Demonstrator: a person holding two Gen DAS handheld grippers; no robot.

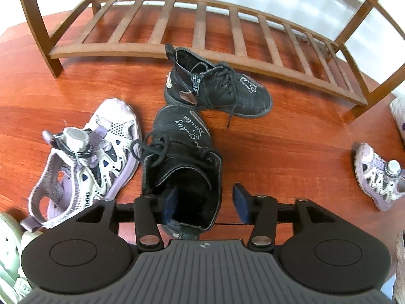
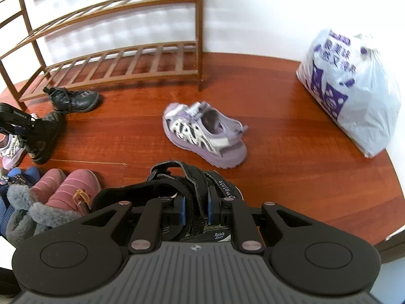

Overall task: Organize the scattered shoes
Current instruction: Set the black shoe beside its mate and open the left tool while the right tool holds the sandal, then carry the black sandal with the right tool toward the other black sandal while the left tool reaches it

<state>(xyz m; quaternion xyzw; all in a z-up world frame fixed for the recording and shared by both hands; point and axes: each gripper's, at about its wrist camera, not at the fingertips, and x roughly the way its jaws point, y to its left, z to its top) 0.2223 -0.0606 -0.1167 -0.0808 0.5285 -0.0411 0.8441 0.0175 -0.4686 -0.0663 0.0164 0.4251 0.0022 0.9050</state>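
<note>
Over a red wood floor strewn with children's shoes, the left gripper [image 1: 206, 202] hangs with its fingers [image 1: 240, 204] spread, one blue pad down inside the collar of a black boot [image 1: 181, 160] and the other outside it, neither pressing on the leather. The boot stands upright just below the gripper, heel toward it and toe pointing away, so its long axis runs straight out from the fingers toward the shoe rack [image 1: 202, 30]. Its mate, a second black boot [image 1: 217, 86], lies crosswise just past that toe, in front of the rack's lowest slatted shelf, which holds no shoes. A lilac sandal [image 1: 86, 162] sits just beside the near boot on the left. To the right, the right gripper [image 2: 196, 209] pinches the strap of a black sports sandal [image 2: 192, 192], with another lilac sandal [image 2: 205, 136] farther out. The left hand looks the nearer to the boots and rack.
</note>
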